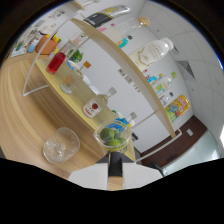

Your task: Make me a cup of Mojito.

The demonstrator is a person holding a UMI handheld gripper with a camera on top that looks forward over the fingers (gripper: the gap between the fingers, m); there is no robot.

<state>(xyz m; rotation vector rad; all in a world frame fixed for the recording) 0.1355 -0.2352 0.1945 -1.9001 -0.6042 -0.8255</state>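
Lime cup [114, 136] above tool [115, 172], glass [61, 145] beside.

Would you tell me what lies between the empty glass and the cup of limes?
In the gripper view, only bare wooden counter separates the glass from the lime cup.
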